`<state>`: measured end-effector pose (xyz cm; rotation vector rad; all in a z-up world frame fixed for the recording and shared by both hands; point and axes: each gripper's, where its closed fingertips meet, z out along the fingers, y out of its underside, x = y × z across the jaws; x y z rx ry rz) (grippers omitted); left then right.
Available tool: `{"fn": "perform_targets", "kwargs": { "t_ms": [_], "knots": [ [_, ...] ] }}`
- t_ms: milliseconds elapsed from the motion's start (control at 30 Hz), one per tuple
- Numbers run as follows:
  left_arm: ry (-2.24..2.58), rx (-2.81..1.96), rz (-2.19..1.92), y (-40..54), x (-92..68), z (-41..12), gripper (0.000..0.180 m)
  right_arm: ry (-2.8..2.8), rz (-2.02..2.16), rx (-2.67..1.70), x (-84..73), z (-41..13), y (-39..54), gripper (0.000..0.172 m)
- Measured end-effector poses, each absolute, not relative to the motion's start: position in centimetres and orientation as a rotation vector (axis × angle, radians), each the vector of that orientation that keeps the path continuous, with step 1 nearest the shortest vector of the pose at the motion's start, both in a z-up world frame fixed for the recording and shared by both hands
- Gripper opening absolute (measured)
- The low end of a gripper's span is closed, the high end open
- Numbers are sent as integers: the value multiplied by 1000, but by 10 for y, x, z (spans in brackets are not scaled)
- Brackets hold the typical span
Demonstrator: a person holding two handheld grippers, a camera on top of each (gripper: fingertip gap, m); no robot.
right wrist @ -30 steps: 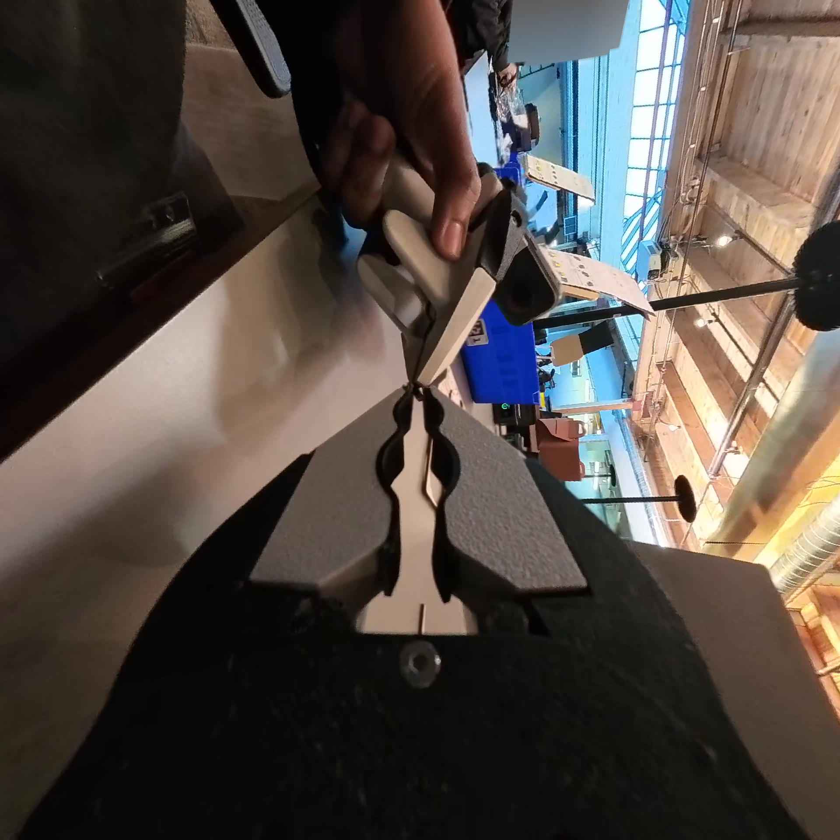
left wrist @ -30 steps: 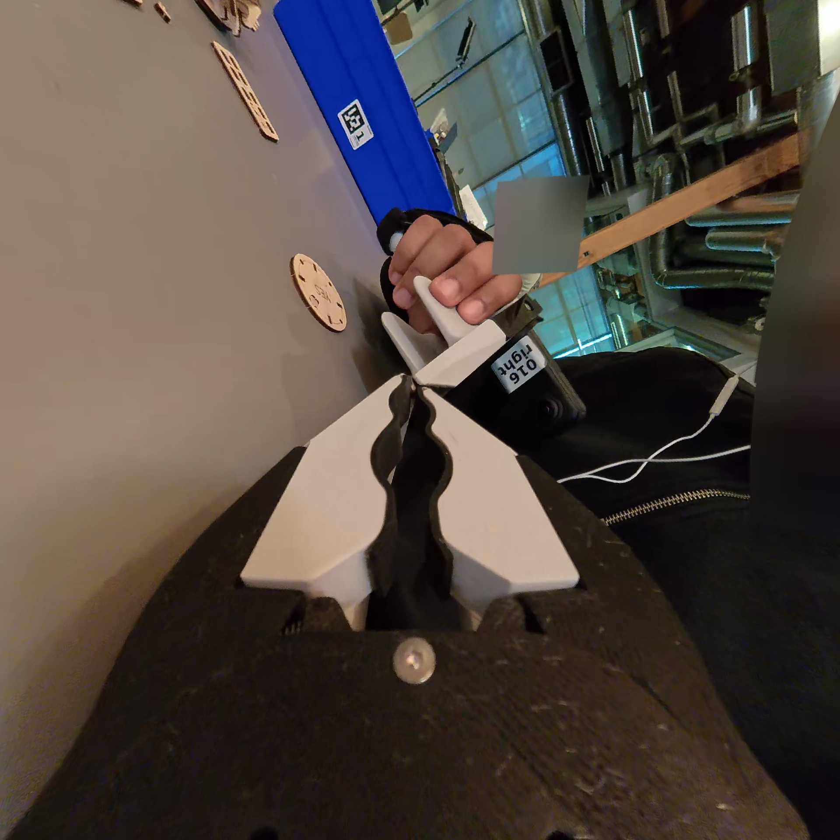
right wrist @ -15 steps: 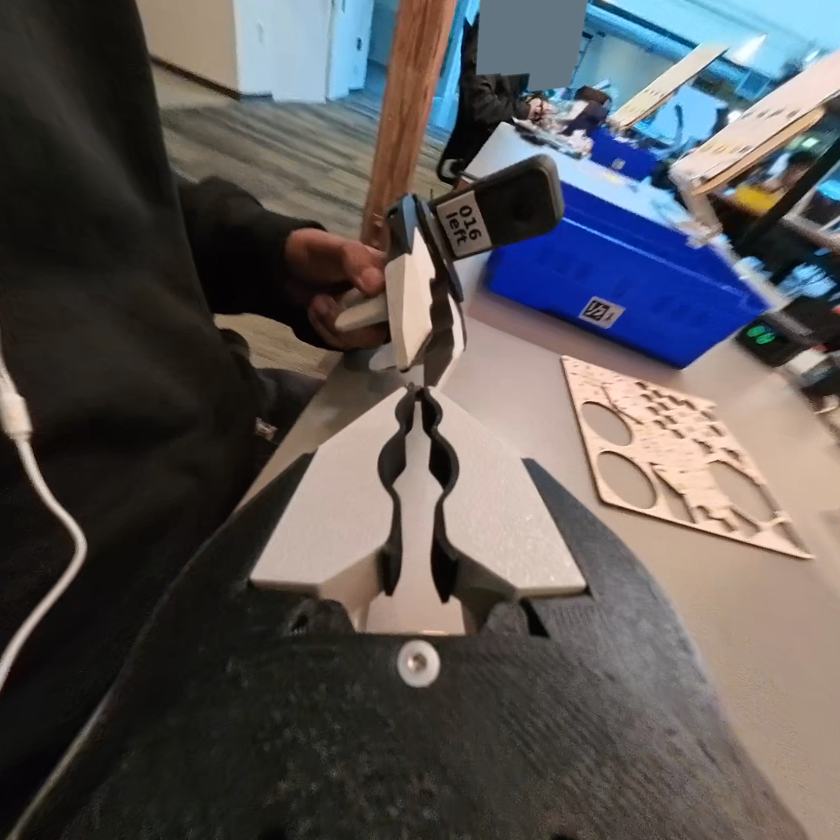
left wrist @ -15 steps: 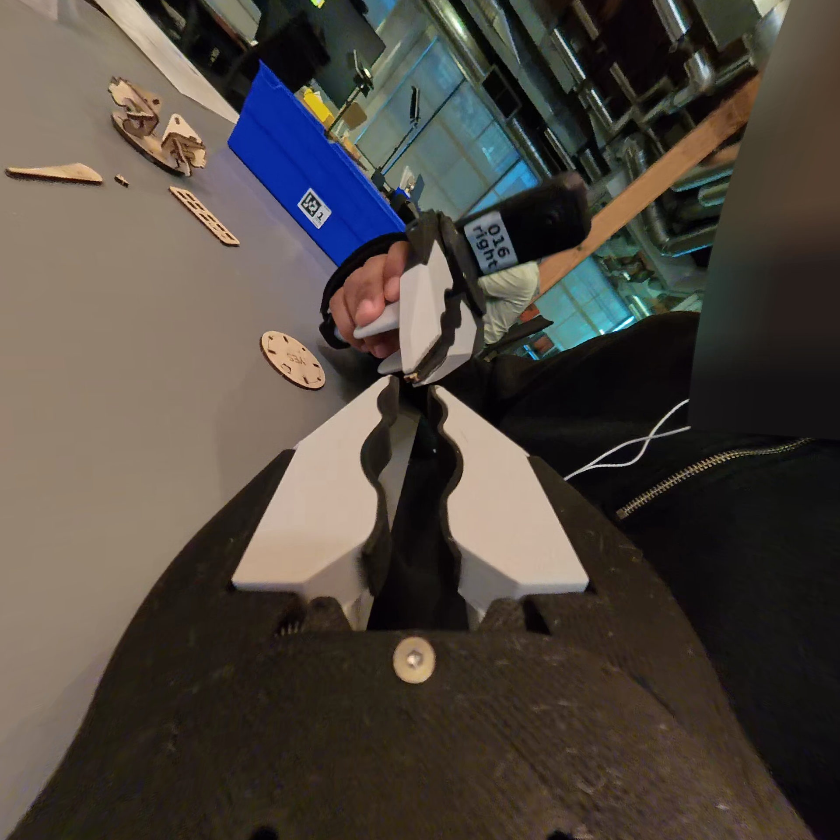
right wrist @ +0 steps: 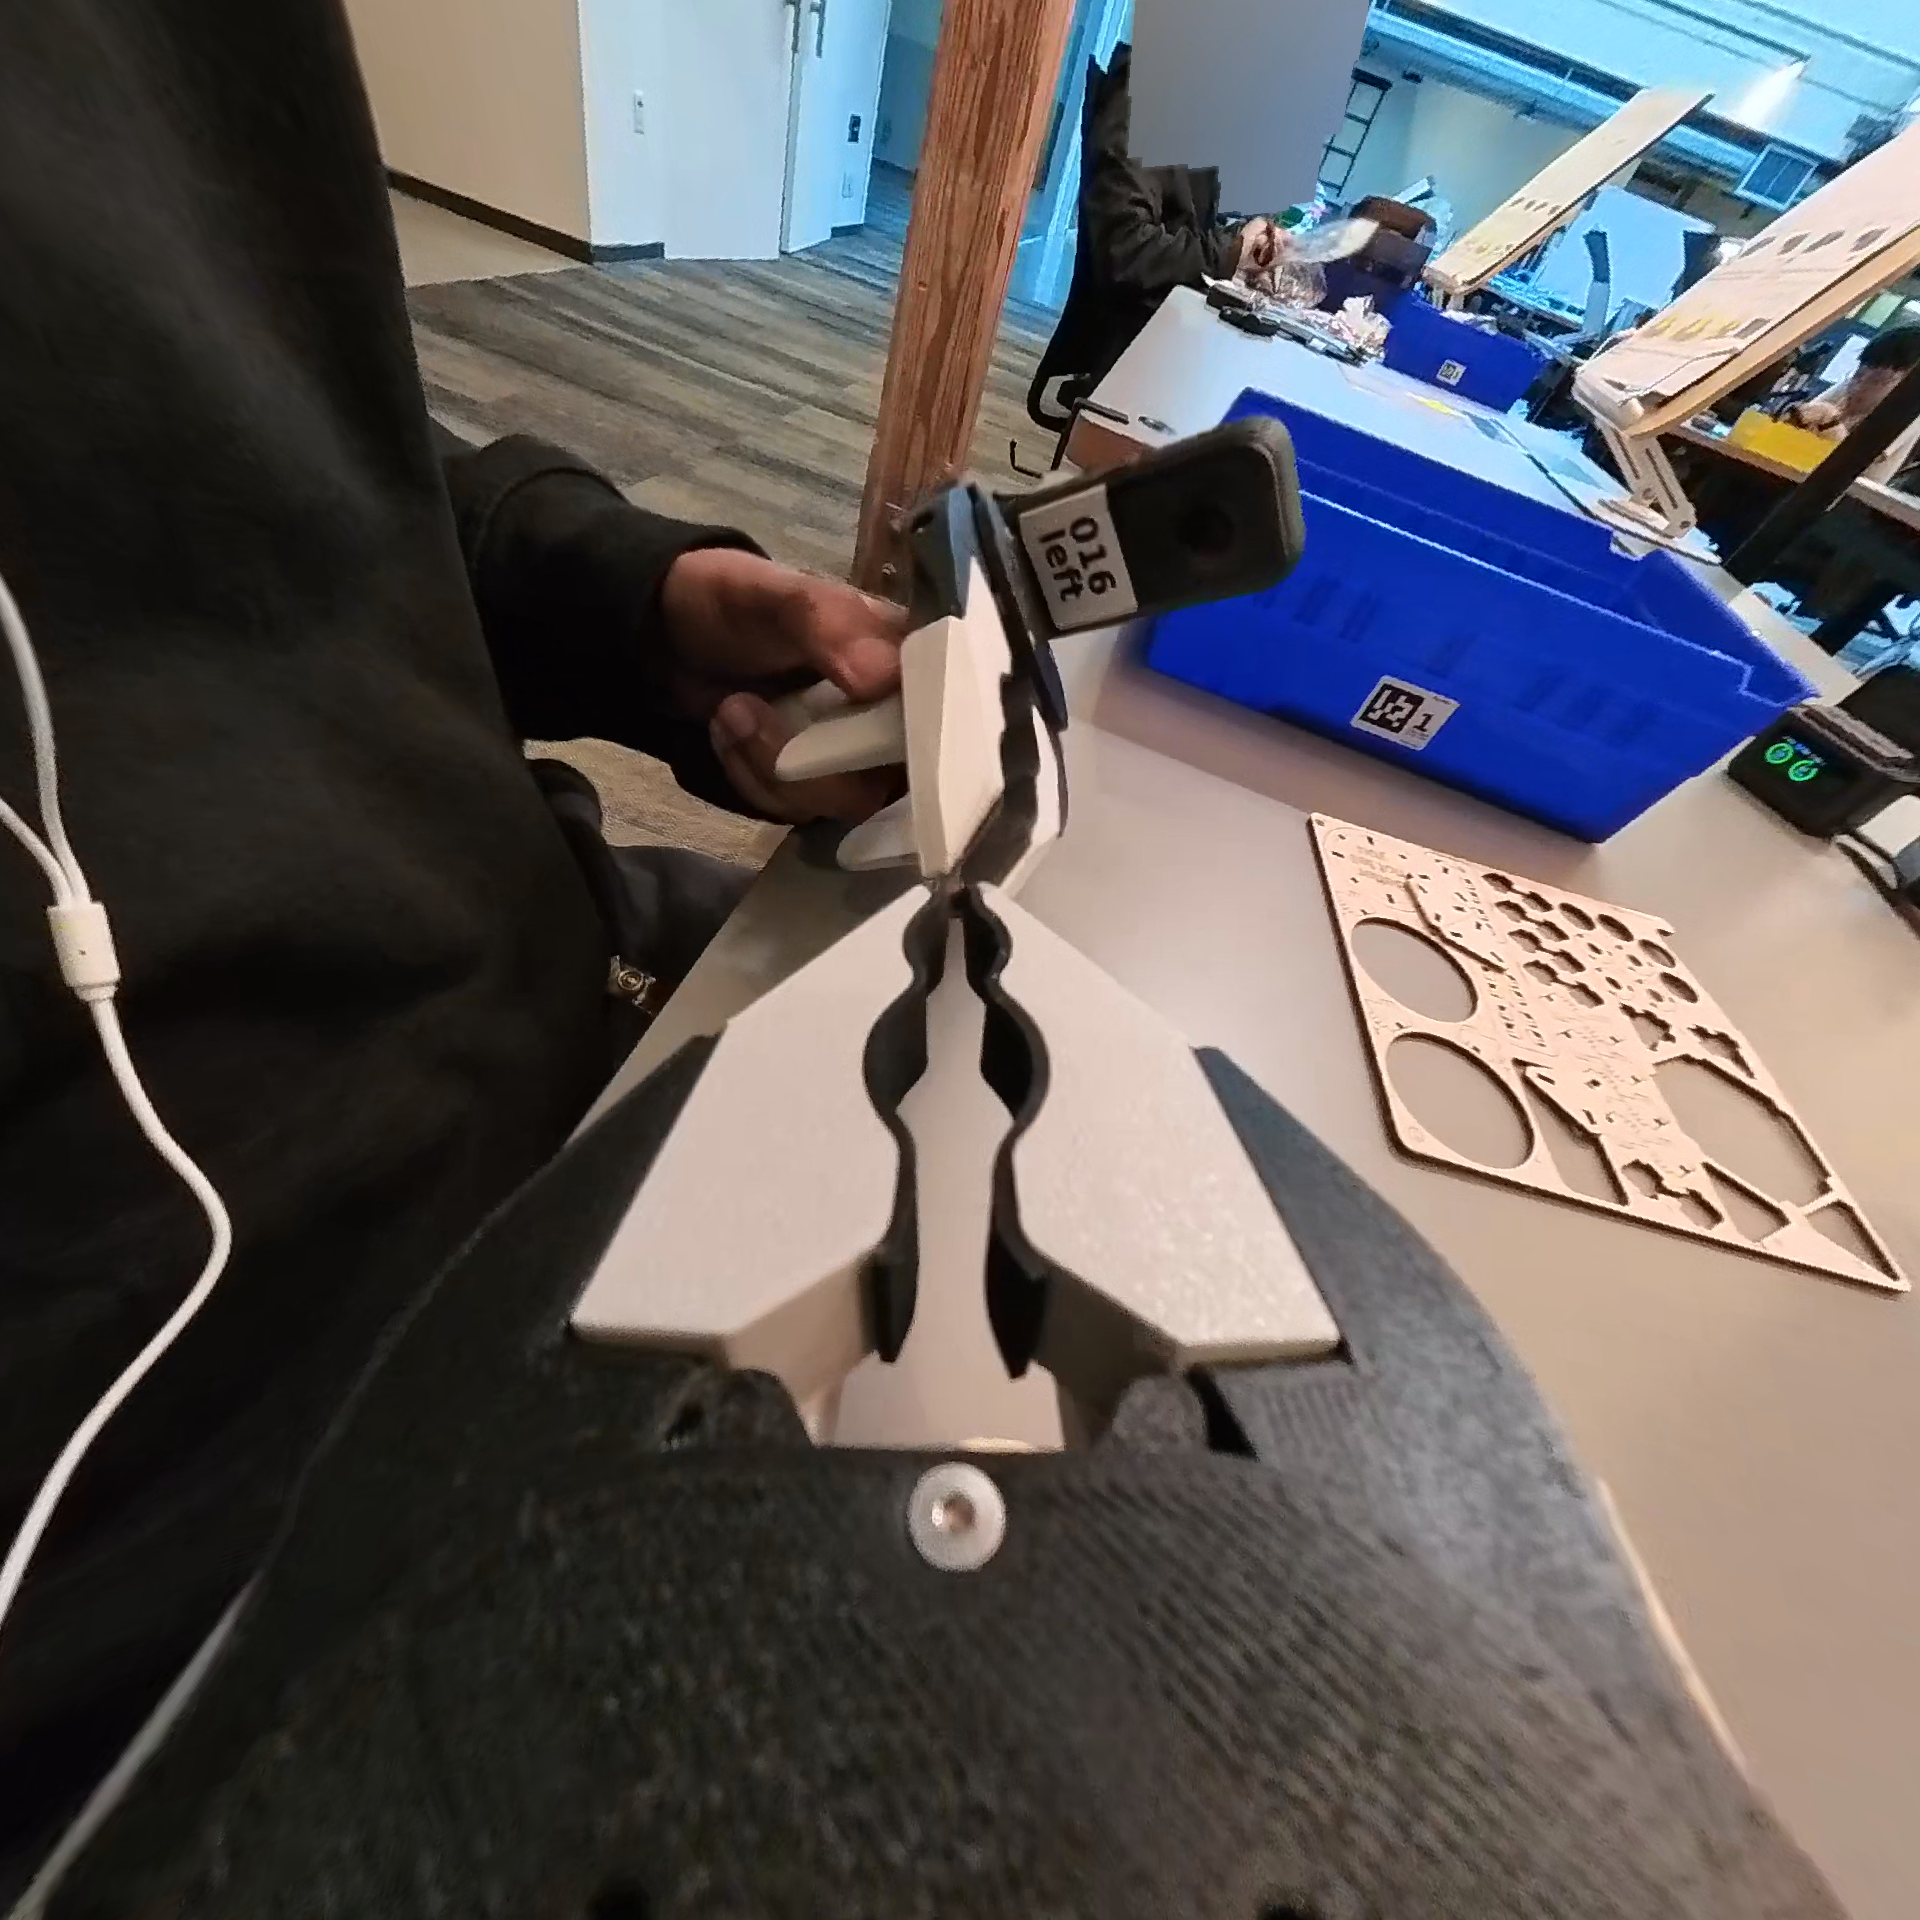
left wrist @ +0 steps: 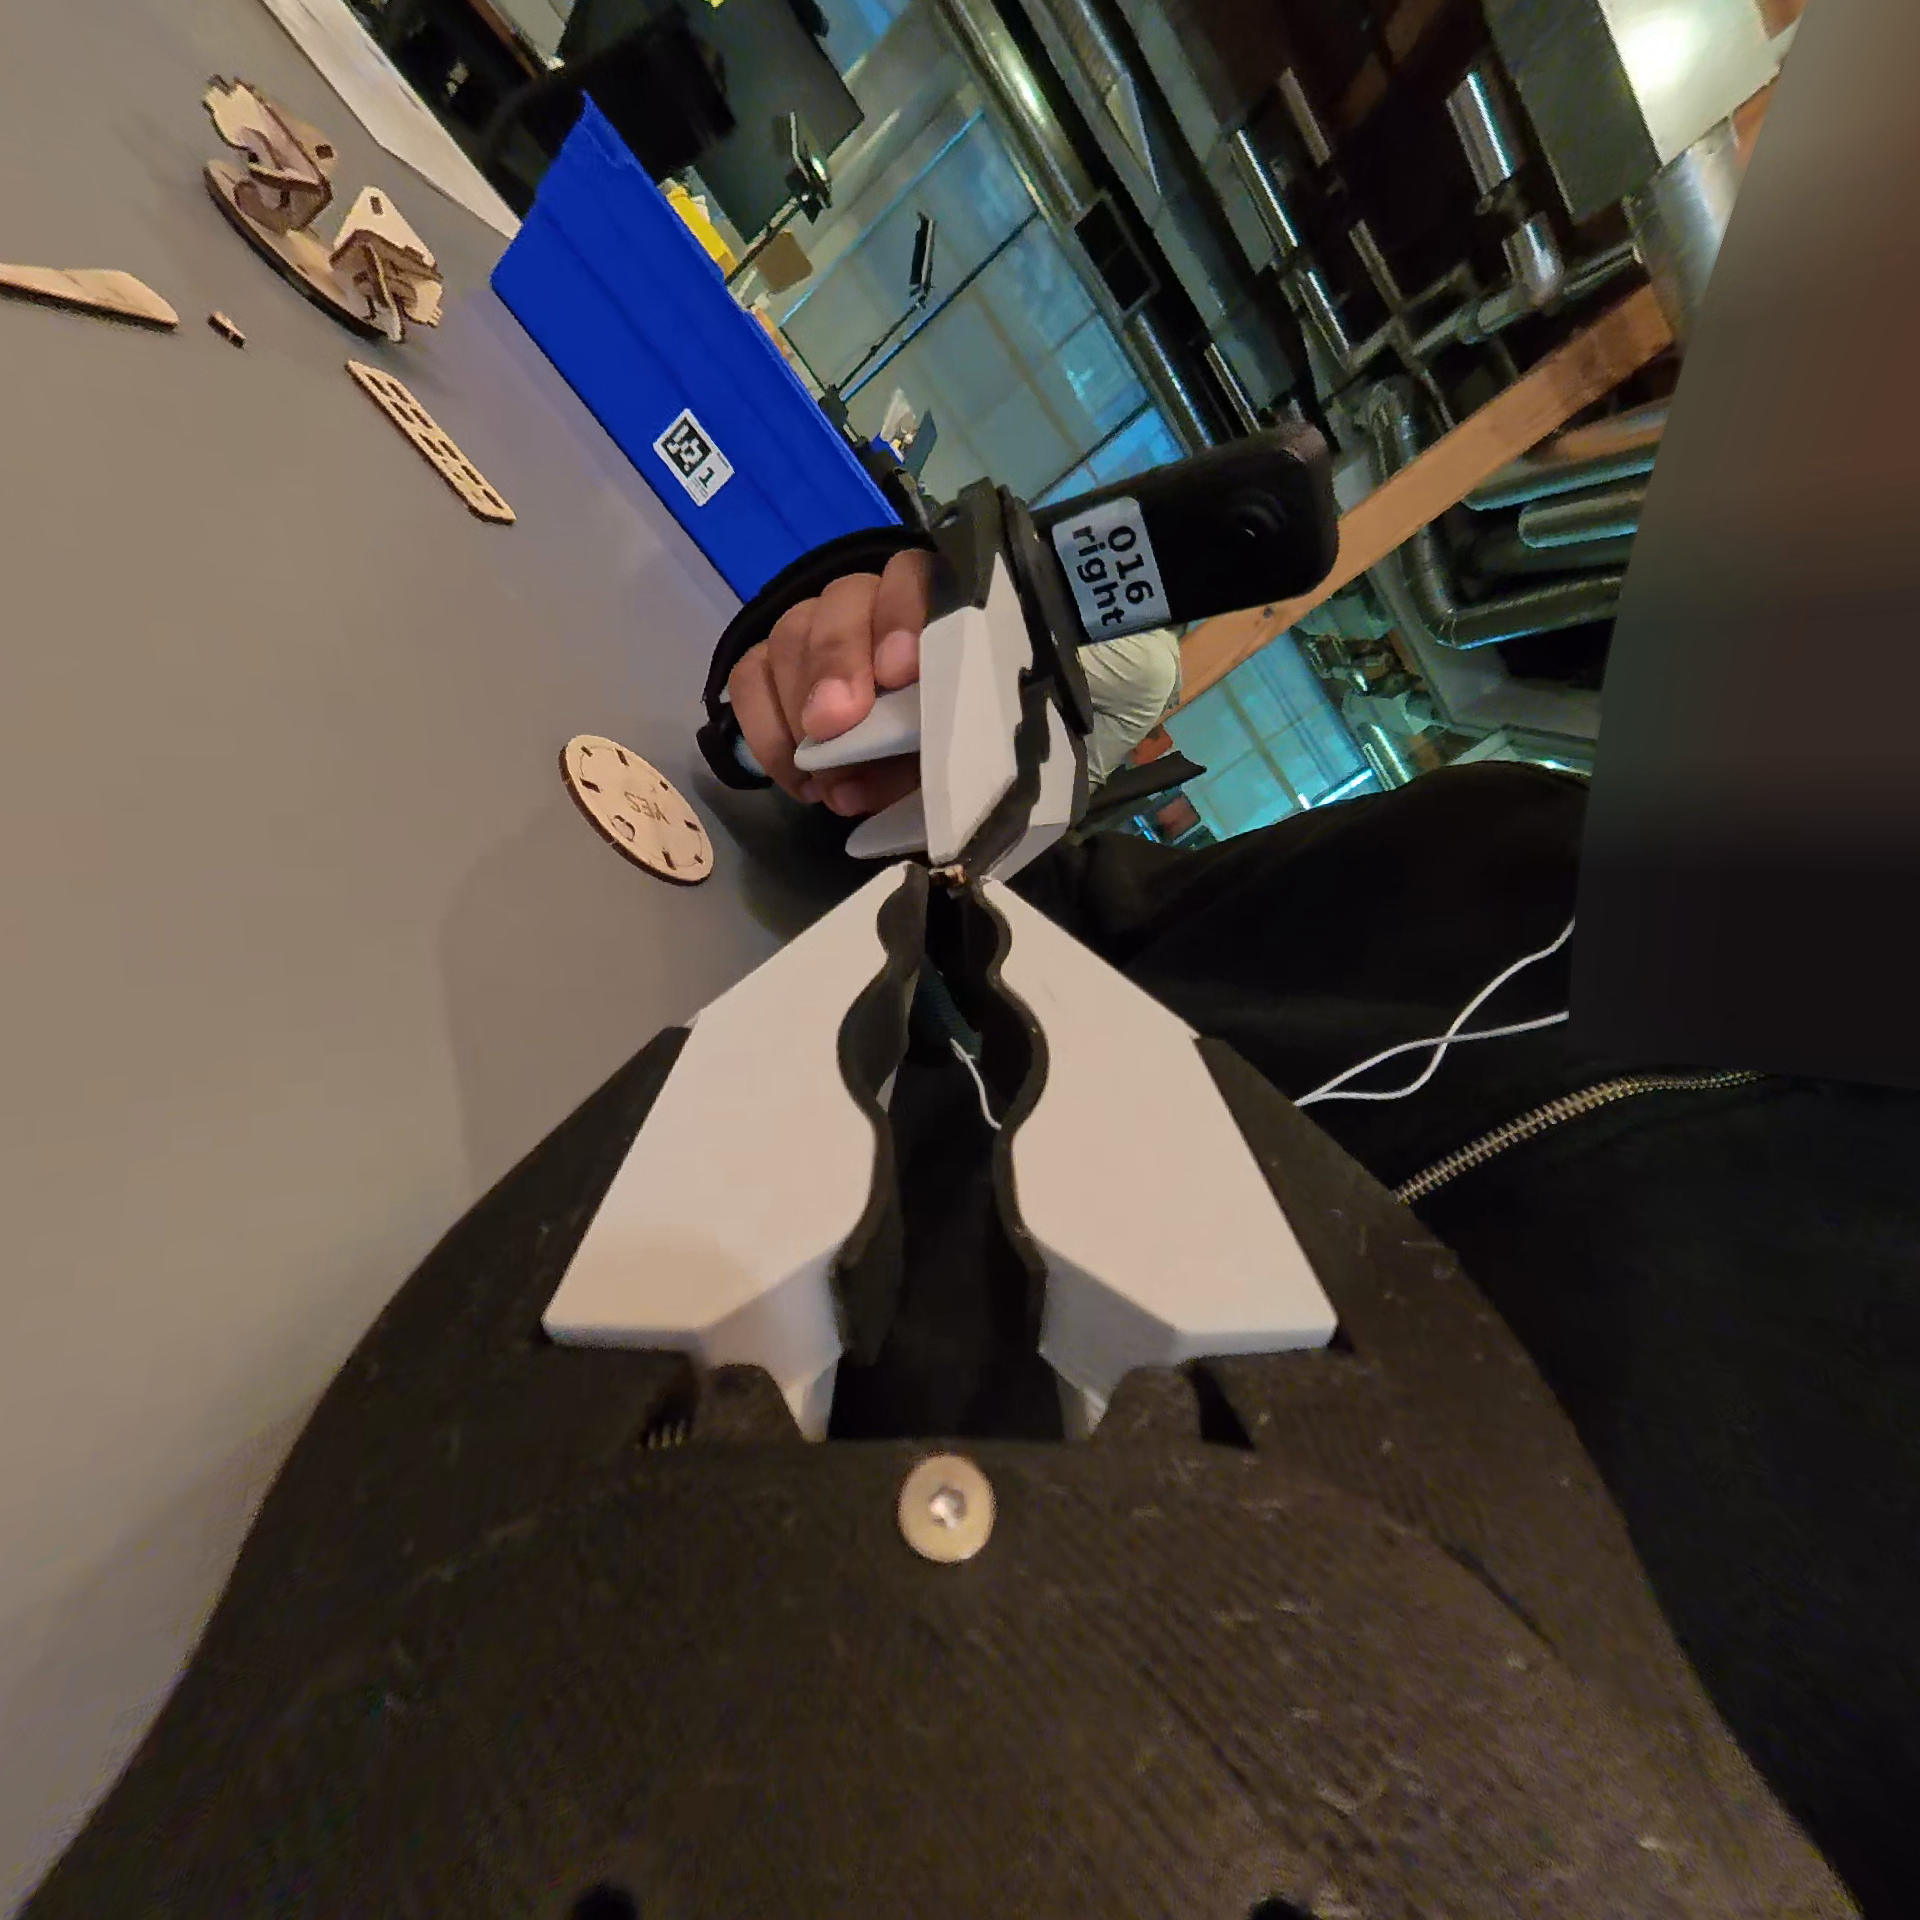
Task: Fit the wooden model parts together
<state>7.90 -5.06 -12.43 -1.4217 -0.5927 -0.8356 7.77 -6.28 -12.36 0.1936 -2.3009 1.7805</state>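
Observation:
My left gripper and my right gripper meet tip to tip above the near edge of the grey table. A tiny tan wooden piece sits at the meeting point. Both pairs of pads are closed on it. The right gripper also shows in the left wrist view, pointing down at my left tips with a hand on its handle. The left gripper also shows in the right wrist view, likewise hand-held. The piece is almost hidden in the right wrist view.
A round wooden disc, a slotted wooden strip and a part-built wooden model lie on the table. A blue bin stands at the back, a cut-out wooden sheet in front of it. A person's black jacket is close by. Both grippers' tips are close together, under 4 cm apart.
Both grippers swung round from a steep tilt to nearly level, staying tip to tip. My left jaws opened slightly half a second ago and have closed again on the small piece.

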Motion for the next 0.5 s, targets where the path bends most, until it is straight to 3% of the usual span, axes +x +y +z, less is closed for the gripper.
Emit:
{"fn": "perform_targets", "kwargs": {
  "t_ms": [500],
  "knots": [
    [-692, -1358, -976, -49, 78, -127, 0, -2187, 1582, 351, 76, -130, -62, 1]
  ]
}}
